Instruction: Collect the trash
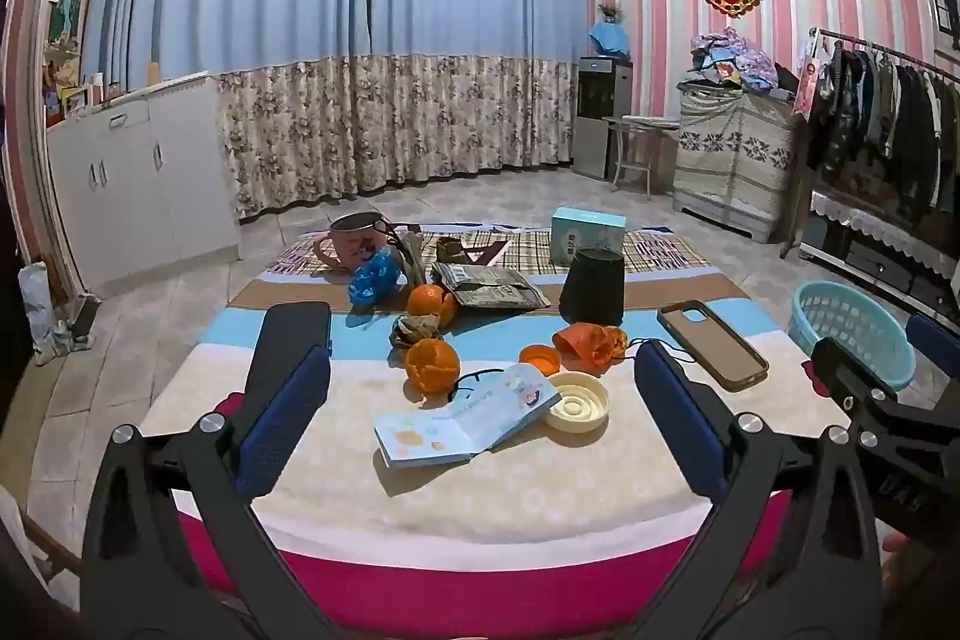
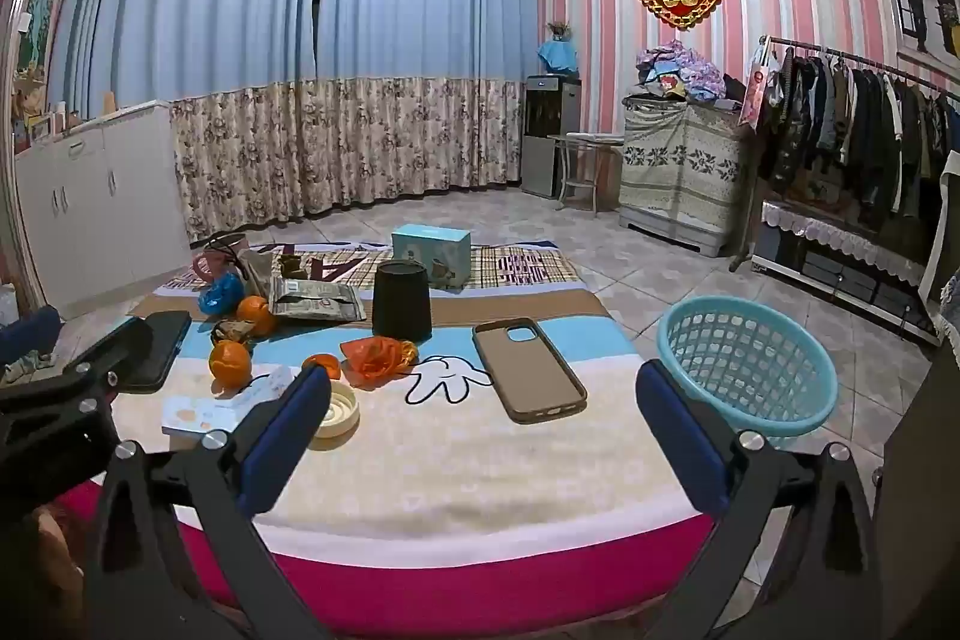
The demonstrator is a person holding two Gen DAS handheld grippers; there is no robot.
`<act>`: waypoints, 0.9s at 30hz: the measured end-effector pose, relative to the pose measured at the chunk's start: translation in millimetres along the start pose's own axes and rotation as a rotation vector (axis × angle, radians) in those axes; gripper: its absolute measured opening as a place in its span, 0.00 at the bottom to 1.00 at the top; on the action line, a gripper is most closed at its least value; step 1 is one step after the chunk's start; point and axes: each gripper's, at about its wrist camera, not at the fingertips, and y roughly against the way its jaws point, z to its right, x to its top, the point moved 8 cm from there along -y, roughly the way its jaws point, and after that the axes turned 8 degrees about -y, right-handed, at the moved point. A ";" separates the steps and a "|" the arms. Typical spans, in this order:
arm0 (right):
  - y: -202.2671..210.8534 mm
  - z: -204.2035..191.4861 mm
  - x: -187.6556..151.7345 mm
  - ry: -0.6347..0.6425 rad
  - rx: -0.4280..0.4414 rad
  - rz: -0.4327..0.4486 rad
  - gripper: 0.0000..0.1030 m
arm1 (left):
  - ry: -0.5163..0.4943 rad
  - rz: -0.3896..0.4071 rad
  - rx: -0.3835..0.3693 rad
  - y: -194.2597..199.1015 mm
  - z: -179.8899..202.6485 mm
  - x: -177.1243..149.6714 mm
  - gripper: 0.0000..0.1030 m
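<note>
Two grippers, left gripper (image 1: 480,388) and right gripper (image 2: 483,415), hang over the bed's near edge, jaws spread, nothing between. Orange peels (image 1: 432,366), an orange wrapper (image 1: 591,343) and caps litter the striped blanket (image 2: 456,466) mid-bed. Blue basket (image 2: 747,361) on tiled floor off the right edge.

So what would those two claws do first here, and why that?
Probably the right gripper reaches forward to the crumpled orange wrapper. Both the right and the left gripper stand open and empty above the near edge of the table. That wrapper looks like trash, lies loose in the middle, and the blue basket waits on the right.
</note>
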 end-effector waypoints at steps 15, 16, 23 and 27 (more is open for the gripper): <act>-1.0 1.6 2.6 -0.007 0.004 0.009 0.96 | -0.013 0.002 0.011 -0.2 -0.8 0.1 0.95; -0.8 1.6 2.6 -0.006 0.004 0.011 0.96 | -0.014 0.001 0.009 -0.6 -1.1 0.1 0.95; 0.8 1.7 2.6 -0.001 -0.001 0.017 0.96 | -0.013 -0.001 0.008 -1.1 2.5 2.1 0.95; 3.2 0.7 7.0 -0.002 0.000 0.019 0.96 | -0.008 -0.001 0.009 -1.1 -0.4 -0.6 0.95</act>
